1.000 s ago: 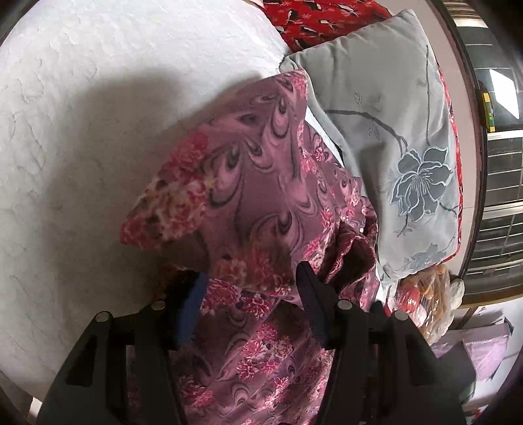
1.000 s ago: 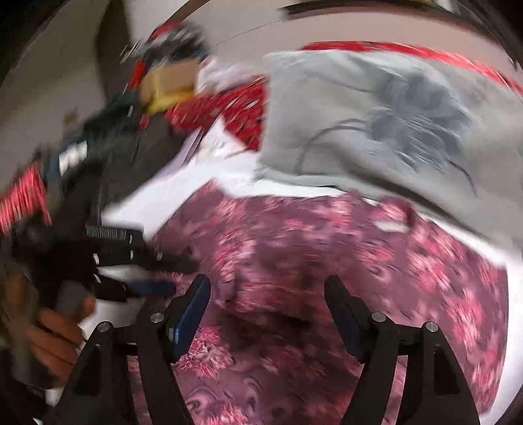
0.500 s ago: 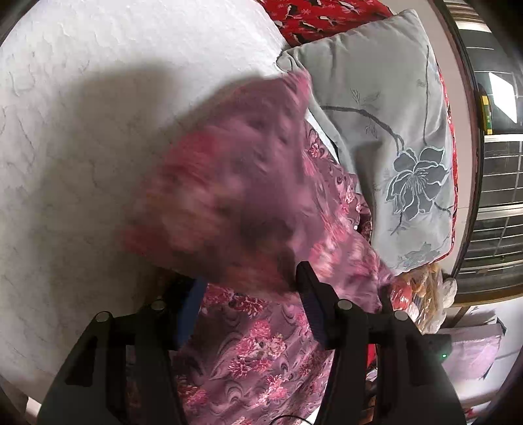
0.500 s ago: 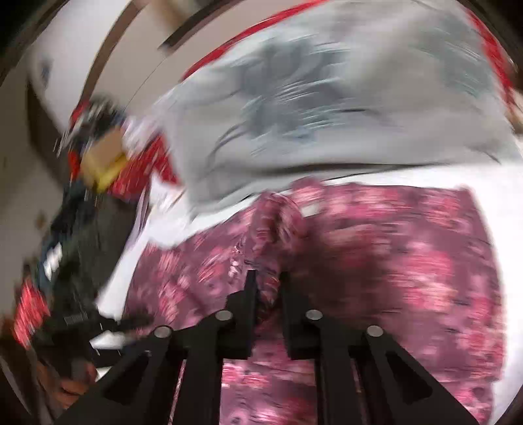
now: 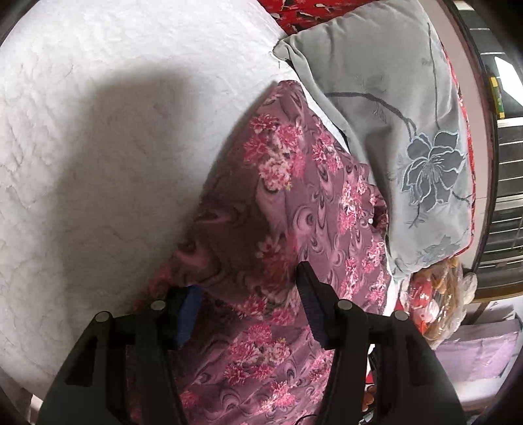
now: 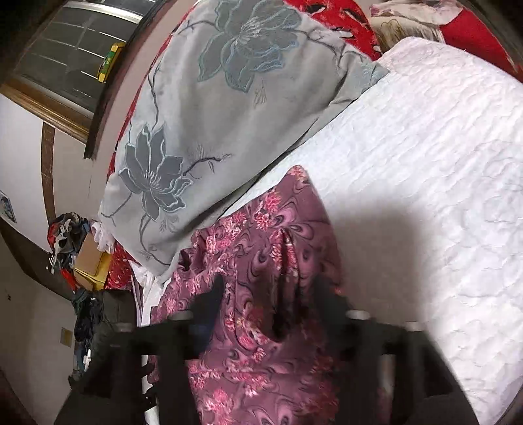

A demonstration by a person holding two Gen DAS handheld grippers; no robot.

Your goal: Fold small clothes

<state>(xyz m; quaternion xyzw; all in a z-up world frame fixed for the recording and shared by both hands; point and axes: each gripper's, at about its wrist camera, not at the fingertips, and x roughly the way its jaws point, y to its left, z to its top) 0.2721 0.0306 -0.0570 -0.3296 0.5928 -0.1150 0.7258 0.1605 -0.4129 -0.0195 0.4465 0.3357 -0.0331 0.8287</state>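
A purple garment with pink flowers (image 5: pixel 294 202) lies on the white quilted bed (image 5: pixel 98 130), folded over on itself, its far corner near a grey pillow. My left gripper (image 5: pixel 248 294) is open just above its near part, a finger on each side of a raised fold. In the right wrist view the same garment (image 6: pixel 271 255) lies under my right gripper (image 6: pixel 271 294), which is open with its blurred fingers wide apart over the cloth.
A grey pillow with an embroidered flower (image 5: pixel 408 137) lies against the garment's far side, also in the right wrist view (image 6: pixel 209 108). Red patterned bedding (image 6: pixel 359 26) lies behind it. Clutter and a cardboard box (image 6: pixel 88 258) sit beside the bed.
The right gripper closed on the garment's edge, carried it across, and has now opened and let it go. The lifted flap has dropped flat. The left gripper stayed open, nearly still.
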